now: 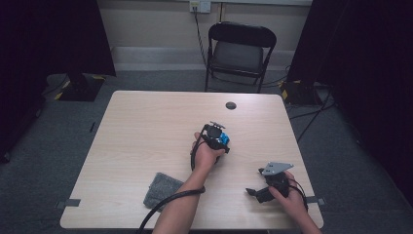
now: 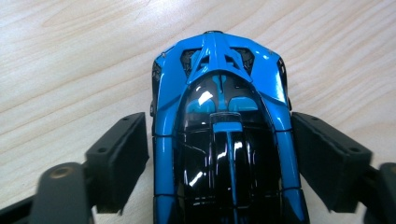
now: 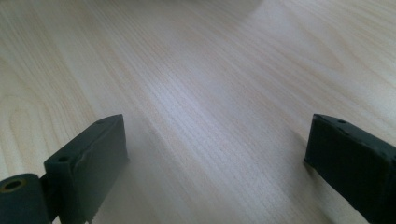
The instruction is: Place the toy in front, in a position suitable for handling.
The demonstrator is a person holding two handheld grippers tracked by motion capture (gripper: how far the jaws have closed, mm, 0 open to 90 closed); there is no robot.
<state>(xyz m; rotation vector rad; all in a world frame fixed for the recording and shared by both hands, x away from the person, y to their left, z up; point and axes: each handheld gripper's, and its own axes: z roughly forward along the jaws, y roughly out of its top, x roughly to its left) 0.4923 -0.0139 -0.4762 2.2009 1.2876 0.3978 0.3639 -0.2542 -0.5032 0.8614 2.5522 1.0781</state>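
One pale wooden table (image 1: 146, 126) stood on grey carpet; left gripper (image 2: 219, 149) sat released around the blue toy car (image 2: 219, 93), right gripper (image 3: 215, 154) released near the near-right edge.

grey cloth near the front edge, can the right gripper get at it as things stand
Probably not directly: the grey cloth lies past the left forearm, which crosses between it and the right gripper. That gripper's jaws stand open over bare table.

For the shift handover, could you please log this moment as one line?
left tool: open, astride blue toy car, pads just off it | right tool: open, empty | grey cloth: near table edge
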